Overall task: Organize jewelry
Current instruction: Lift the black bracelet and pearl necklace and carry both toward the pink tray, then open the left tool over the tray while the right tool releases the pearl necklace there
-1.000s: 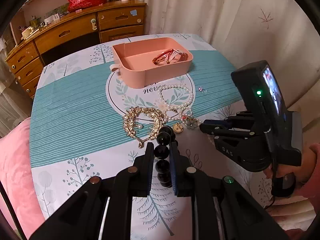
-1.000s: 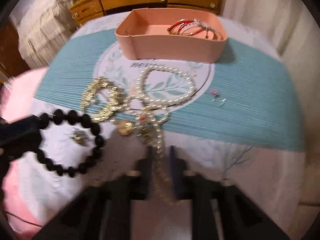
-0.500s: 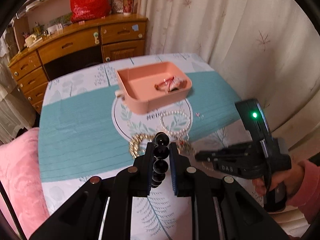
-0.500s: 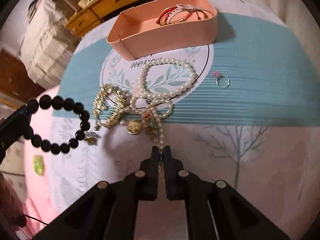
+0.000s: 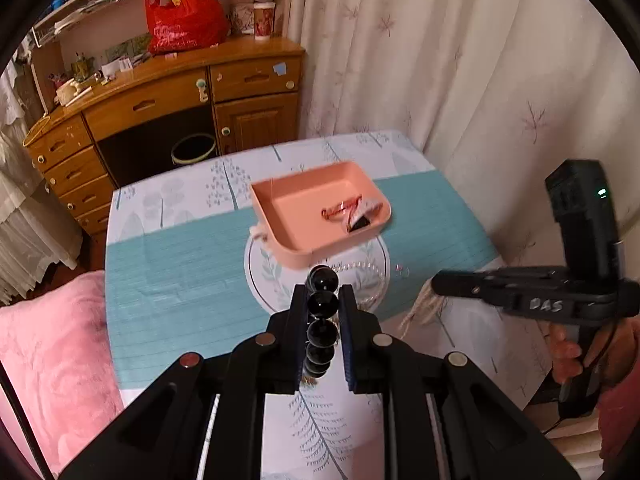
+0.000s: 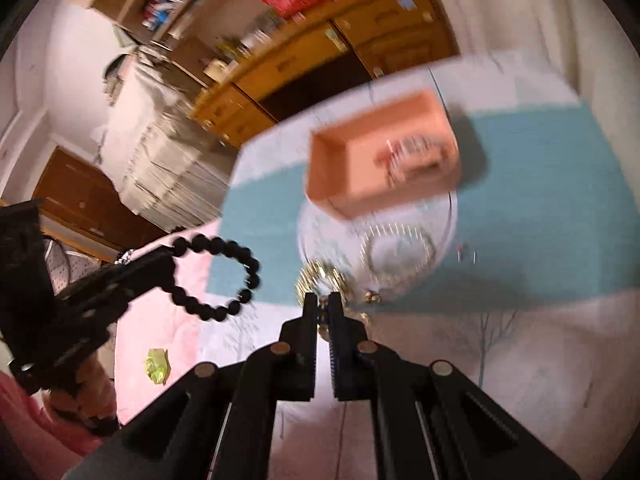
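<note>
Two grippers are raised above the table (image 5: 168,248): the left gripper (image 5: 323,312) pinches one black bead bracelet (image 6: 218,276) of round glossy beads, and the right gripper (image 6: 323,312) has its jaws nearly together on a pale strand, likely pearls, though blur hides the contact. One pink rectangular tray (image 5: 280,204) holds a red bracelet (image 5: 340,213), while a pearl loop (image 6: 396,254) and a gold piece (image 6: 320,274) lie smeared on the cloth.

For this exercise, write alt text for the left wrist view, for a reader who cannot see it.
The left gripper holds a black round-bead bracelet above a teal-striped tablecloth. Beyond it sits a pink plastic tray containing red bracelets; the right gripper is on the right.
</note>
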Demonstrator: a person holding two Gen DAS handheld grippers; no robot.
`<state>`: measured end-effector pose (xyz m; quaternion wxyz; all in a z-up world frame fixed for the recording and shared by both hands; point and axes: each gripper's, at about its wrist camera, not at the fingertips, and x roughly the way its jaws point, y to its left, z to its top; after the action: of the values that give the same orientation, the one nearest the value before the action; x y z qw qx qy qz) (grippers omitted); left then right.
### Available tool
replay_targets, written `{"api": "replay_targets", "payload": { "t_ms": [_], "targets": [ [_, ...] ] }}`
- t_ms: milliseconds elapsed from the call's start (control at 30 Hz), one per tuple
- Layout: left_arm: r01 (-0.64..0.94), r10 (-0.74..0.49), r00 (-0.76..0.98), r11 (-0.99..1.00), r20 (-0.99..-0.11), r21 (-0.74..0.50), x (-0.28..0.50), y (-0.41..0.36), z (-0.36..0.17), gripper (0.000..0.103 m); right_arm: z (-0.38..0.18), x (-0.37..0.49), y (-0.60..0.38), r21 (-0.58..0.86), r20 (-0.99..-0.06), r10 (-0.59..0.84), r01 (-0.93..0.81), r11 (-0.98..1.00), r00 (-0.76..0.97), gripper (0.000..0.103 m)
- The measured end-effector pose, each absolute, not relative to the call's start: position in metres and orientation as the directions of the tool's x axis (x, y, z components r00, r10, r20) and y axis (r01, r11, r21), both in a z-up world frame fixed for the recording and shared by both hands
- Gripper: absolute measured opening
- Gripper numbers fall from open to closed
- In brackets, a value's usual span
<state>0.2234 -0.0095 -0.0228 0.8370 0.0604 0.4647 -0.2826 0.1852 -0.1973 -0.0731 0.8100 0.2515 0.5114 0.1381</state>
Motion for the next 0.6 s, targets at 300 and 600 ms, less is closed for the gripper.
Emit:
{"api": "replay_targets", "payload": {
  "t_ms": [300, 600],
  "targets": [
    [0.549, -0.45, 0.48, 0.823, -0.753, -0.142, 0.251, -0.017, 0.014, 0.013, -0.006, 0.211, -0.217, 0.486, -0.7, 0.452, -0.096, 0.869, 0.552, 0.005],
    [0.552, -0.486, 0.522, 0.819, -0.701, -0.157, 0.29, -0.042, 0.016, 0.013, 0.009, 0.256, -0.224, 0.462, -0.624, 0.419, -0.12, 0.879, 0.66, 0.005]
  ]
}}
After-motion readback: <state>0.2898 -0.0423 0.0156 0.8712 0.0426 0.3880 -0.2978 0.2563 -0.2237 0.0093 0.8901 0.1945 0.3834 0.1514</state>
